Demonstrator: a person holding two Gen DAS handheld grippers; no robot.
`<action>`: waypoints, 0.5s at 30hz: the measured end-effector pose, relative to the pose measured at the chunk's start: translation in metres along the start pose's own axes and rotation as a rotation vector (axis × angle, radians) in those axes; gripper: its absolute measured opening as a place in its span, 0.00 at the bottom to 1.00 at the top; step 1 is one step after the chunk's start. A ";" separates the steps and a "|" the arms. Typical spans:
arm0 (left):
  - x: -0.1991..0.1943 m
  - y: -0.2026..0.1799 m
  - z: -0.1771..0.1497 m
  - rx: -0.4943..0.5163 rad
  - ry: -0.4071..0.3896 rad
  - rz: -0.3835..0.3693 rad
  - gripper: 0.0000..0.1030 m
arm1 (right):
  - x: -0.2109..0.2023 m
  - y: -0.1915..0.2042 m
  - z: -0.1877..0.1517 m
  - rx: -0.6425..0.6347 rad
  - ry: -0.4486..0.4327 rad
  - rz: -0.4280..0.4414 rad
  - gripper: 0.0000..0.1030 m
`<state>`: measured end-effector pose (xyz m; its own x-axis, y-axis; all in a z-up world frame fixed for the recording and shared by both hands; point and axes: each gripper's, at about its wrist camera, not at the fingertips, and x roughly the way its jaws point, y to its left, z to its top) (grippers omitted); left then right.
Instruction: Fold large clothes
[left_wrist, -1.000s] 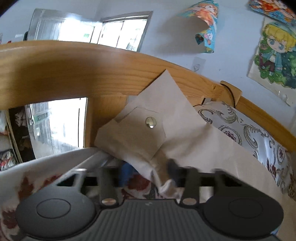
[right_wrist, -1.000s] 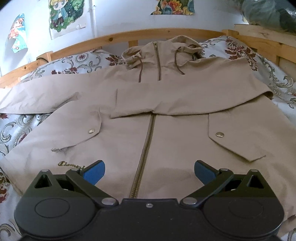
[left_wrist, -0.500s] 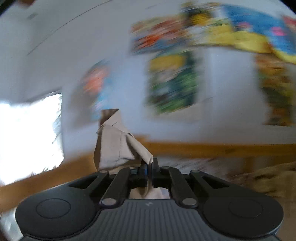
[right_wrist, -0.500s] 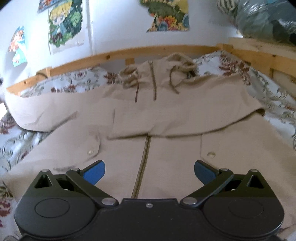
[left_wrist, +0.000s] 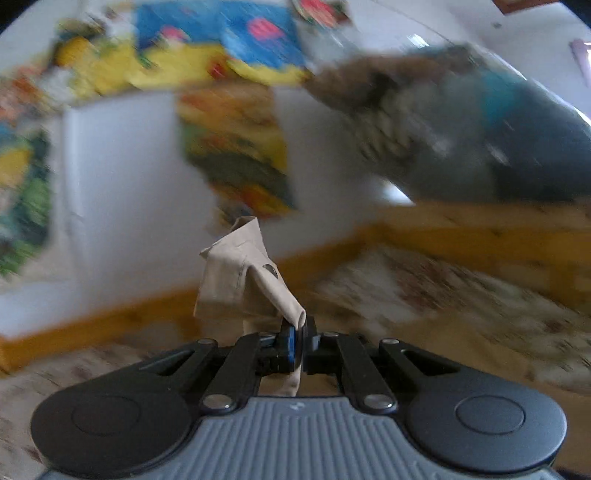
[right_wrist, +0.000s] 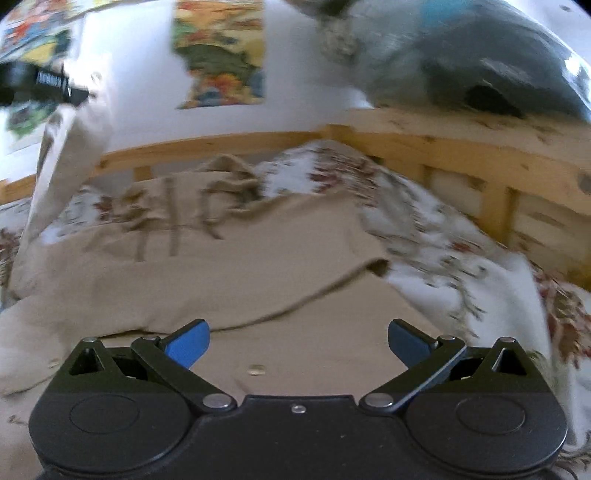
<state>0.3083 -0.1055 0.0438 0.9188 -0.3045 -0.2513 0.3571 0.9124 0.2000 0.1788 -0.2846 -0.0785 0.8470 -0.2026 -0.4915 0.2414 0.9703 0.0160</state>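
A large beige hooded jacket (right_wrist: 236, 258) lies face up on the bed, zipper and drawstrings toward the headboard. My left gripper (left_wrist: 295, 345) is shut on the jacket's sleeve cuff (left_wrist: 251, 273) and holds it up in the air; the cuff sticks up past the closed fingers. In the right wrist view the lifted sleeve (right_wrist: 66, 162) hangs at the upper left below the left gripper (right_wrist: 40, 83). My right gripper (right_wrist: 297, 339) is open and empty, low over the jacket's front near a snap button (right_wrist: 255, 368).
The floral bedsheet (right_wrist: 443, 243) shows to the right of the jacket. A wooden bed frame (right_wrist: 461, 147) runs along the back and right. A dark bundle (right_wrist: 480, 62) sits above the right rail. Posters (right_wrist: 221, 55) hang on the white wall.
My left gripper closed on the sleeve cuff, lifted it off the bed and swung to the right. My right gripper stayed open and turned toward the right.
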 end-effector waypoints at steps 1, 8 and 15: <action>0.008 -0.008 -0.008 -0.007 0.046 -0.057 0.05 | 0.002 -0.007 0.000 -0.003 -0.005 -0.011 0.99; -0.015 -0.023 -0.062 -0.021 0.171 -0.119 0.77 | 0.011 -0.035 -0.002 0.059 0.013 -0.043 0.99; -0.043 0.030 -0.091 -0.153 0.309 0.030 0.87 | 0.006 -0.023 0.000 0.025 0.000 -0.003 0.99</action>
<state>0.2645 -0.0397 -0.0258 0.8257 -0.2009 -0.5272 0.2798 0.9572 0.0734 0.1790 -0.3082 -0.0816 0.8463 -0.2055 -0.4915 0.2557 0.9661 0.0364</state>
